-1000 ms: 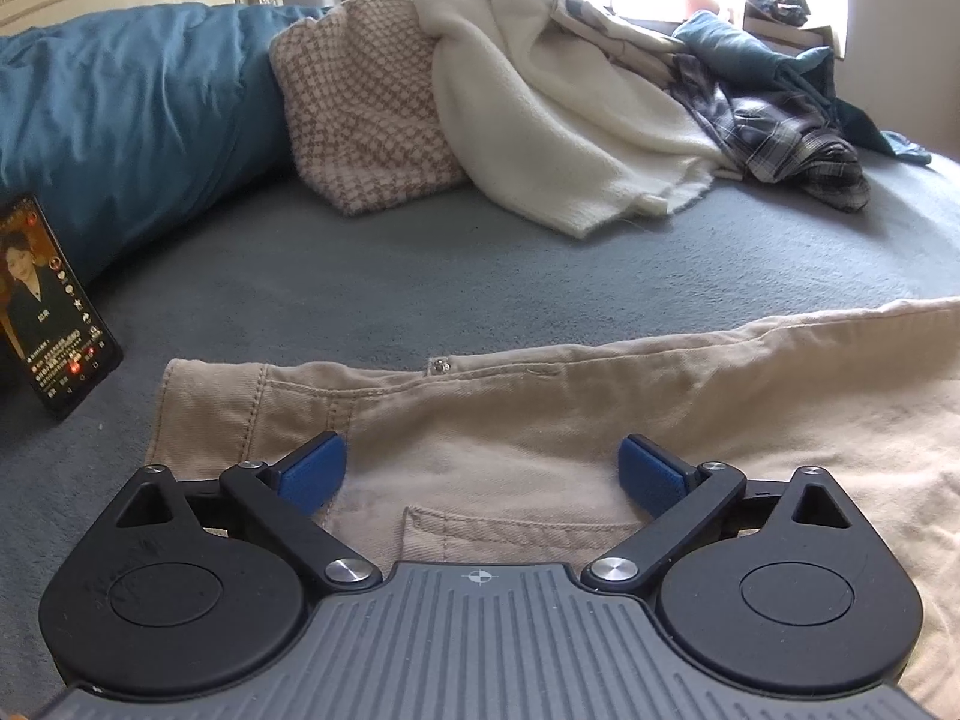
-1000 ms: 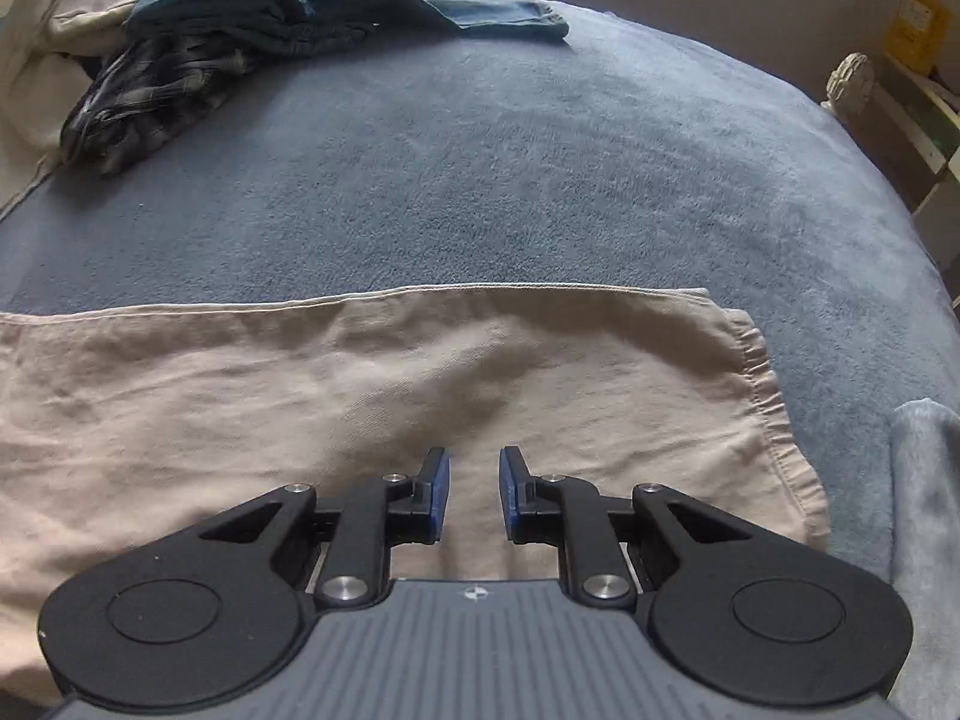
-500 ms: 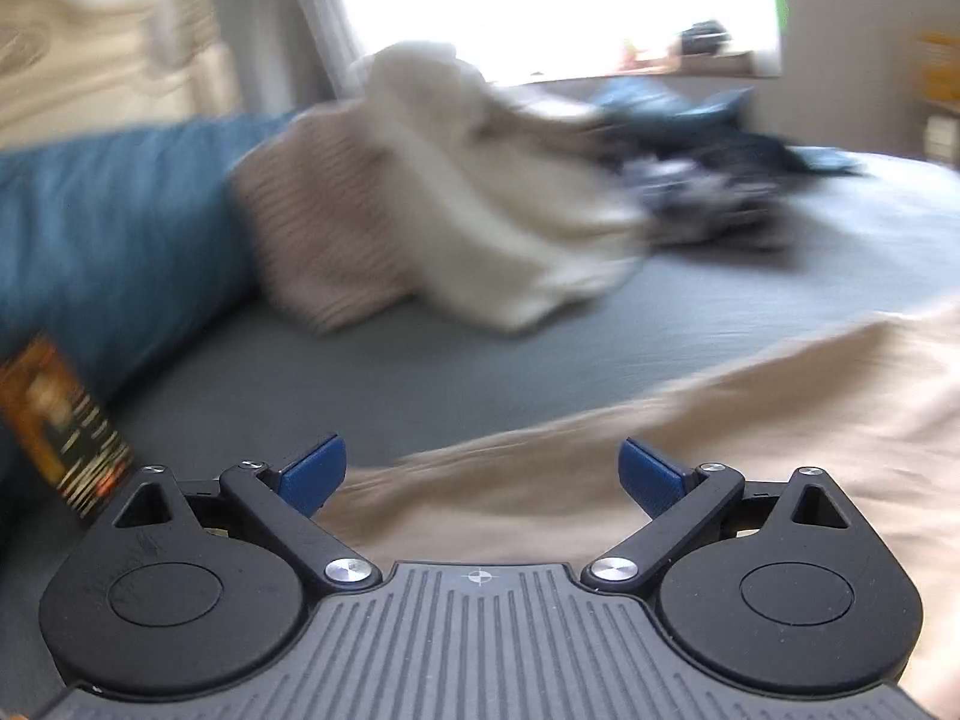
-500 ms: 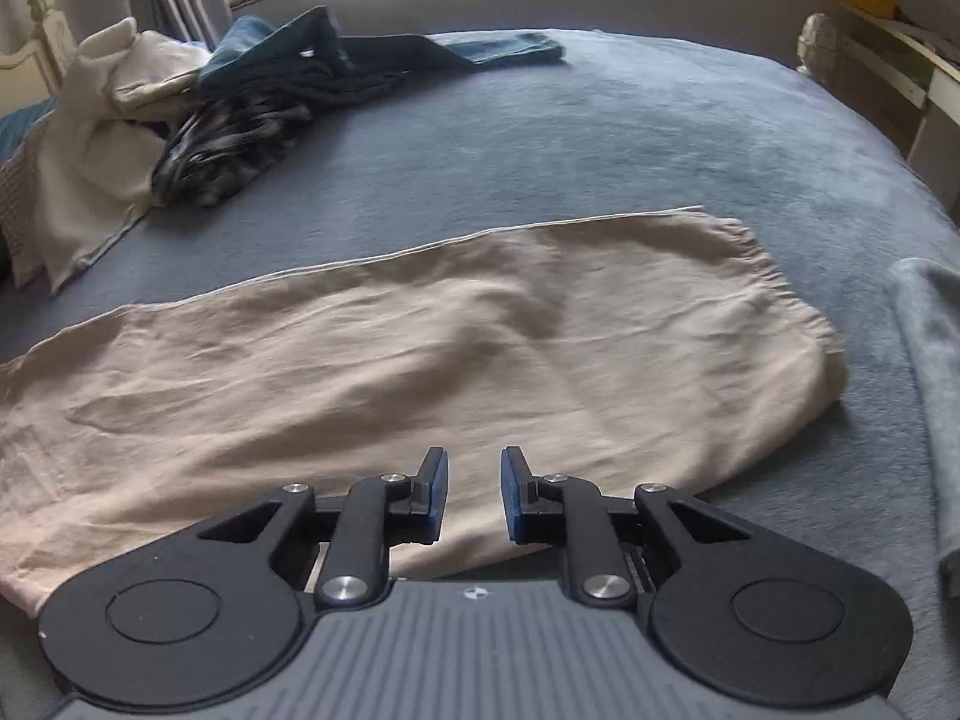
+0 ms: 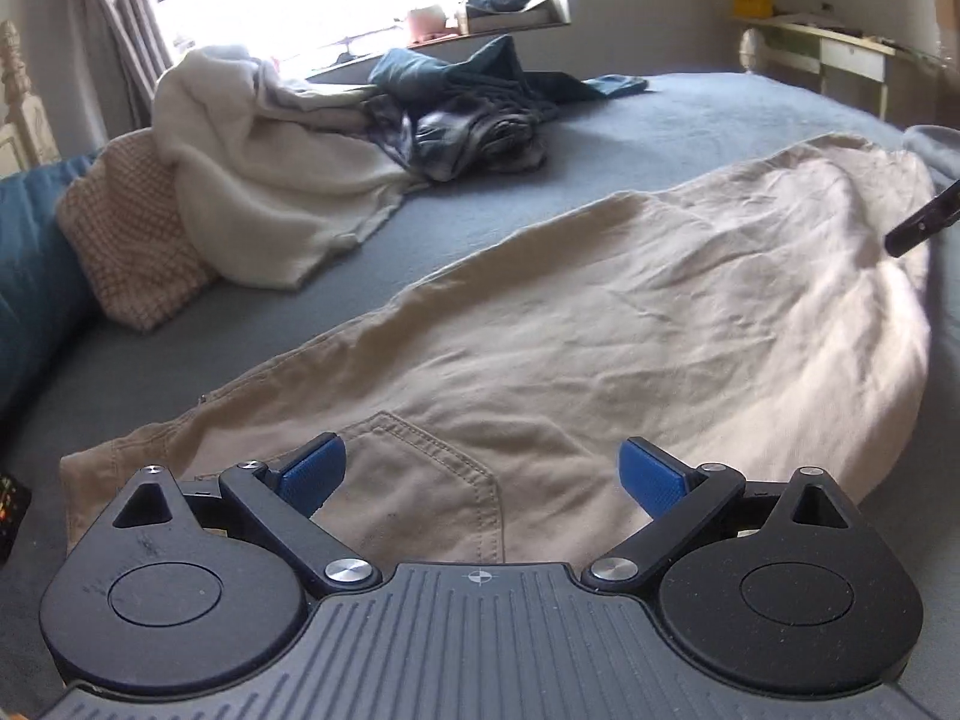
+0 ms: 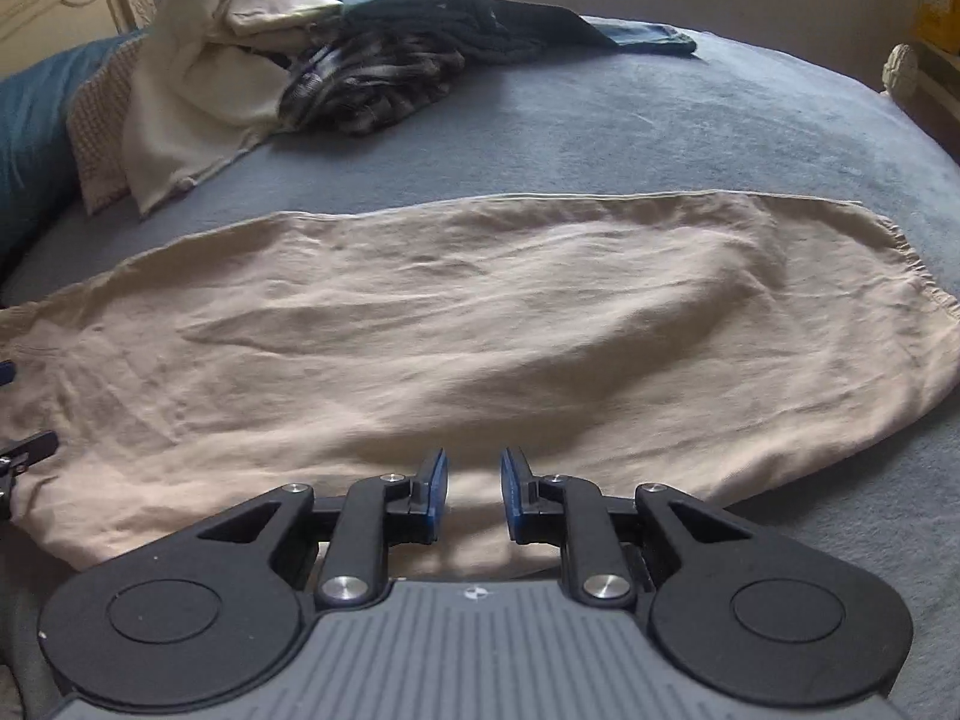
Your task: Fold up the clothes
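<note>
Both sets of jaws are being held off the cloth with nothing between them. On the left gripper (image 5: 482, 473) the jaws are being kept spread wide, and the blue pads (image 5: 315, 471) are being held over the waist end of the beige trousers (image 5: 630, 324). A stitched back pocket (image 5: 432, 468) is being shown directly between and just ahead of these jaws. On the right gripper (image 6: 474, 492) the jaws are being kept close together with a narrow gap left open, and no fabric is being pinched; the near edge of the trousers (image 6: 480, 324) is lying just ahead of and beneath their tips.

The trousers are being laid out flat and lengthwise across the grey-blue bed cover (image 6: 660, 120), stretching to both sides of the right jaws, with the leg hem (image 6: 918, 276) lying far to their right. Beyond the jaws, well apart from the trousers, a heap of other clothes is being left: a cream garment (image 5: 252, 162), a checked one (image 5: 132, 234), a dark plaid one (image 5: 474, 138) and a teal one (image 5: 468, 66). A blue pillow (image 5: 30, 264) is being seen far to the left of the left jaws.
</note>
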### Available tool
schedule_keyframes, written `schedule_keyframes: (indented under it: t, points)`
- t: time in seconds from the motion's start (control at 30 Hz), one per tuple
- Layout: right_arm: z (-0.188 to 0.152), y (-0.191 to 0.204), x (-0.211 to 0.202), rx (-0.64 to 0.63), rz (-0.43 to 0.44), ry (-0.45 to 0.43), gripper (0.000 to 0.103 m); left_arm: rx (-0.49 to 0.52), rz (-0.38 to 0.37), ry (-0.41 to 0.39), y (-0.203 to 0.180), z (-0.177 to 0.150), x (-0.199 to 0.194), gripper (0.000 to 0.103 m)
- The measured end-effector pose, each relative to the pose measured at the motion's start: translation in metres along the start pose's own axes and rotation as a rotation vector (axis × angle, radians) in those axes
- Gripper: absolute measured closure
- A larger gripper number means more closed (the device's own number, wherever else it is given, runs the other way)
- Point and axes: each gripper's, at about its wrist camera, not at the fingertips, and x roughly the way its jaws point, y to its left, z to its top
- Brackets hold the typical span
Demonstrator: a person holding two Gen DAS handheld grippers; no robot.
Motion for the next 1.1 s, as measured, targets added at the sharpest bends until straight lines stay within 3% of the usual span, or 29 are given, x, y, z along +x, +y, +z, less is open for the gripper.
schedule_keyframes:
  t: [0.13,0.2,0.3,0.37,0.47,0.57,0.63,0.7,0.83,0.9,0.97,1.03,1.1]
  points:
    - [-0.018,0.034,0.021,-0.137,-0.036,0.011,0.082,0.034,0.0,0.033,-0.012,-0.015,0.023,0.0]
    - [-0.025,0.05,0.029,-0.197,-0.055,0.018,0.082,0.003,-0.002,0.035,-0.006,-0.015,0.02,0.0]
    - [-0.014,0.051,0.011,-0.149,-0.05,0.028,0.082,0.008,0.015,-0.009,-0.002,-0.011,0.002,0.003]
    - [-0.01,0.053,-0.01,-0.133,0.008,-0.023,0.082,0.038,0.009,-0.06,-0.005,-0.009,-0.013,0.003]
    - [-0.012,0.072,-0.024,-0.158,0.125,-0.079,0.082,0.093,-0.078,-0.106,-0.021,-0.009,-0.022,0.002]
    - [-0.027,0.097,0.001,-0.245,0.16,-0.006,0.082,0.182,-0.043,-0.086,-0.049,-0.02,-0.008,0.002]
    - [-0.044,0.107,0.017,-0.276,0.127,-0.029,0.082,0.154,-0.035,-0.09,-0.049,-0.026,-0.002,0.0]
    - [-0.042,0.103,0.015,-0.229,0.142,-0.034,0.082,0.112,-0.061,-0.071,-0.04,-0.022,-0.004,0.0]
    - [-0.028,0.094,-0.011,-0.141,0.203,-0.071,0.082,0.108,-0.03,-0.098,-0.033,-0.017,-0.02,0.001]
    - [-0.031,0.1,-0.02,-0.165,0.27,-0.137,0.082,0.11,-0.04,-0.076,-0.035,-0.021,-0.017,0.001]
    - [-0.039,0.11,-0.01,-0.208,0.317,-0.103,0.081,0.106,-0.038,-0.051,-0.038,-0.028,-0.01,0.001]
    - [-0.053,0.123,0.01,-0.263,0.285,-0.041,0.079,0.061,-0.054,-0.041,-0.033,-0.03,-0.008,0.001]
    - [-0.061,0.131,0.009,-0.297,0.251,-0.078,0.079,0.023,-0.064,-0.025,-0.026,-0.027,-0.009,0.001]
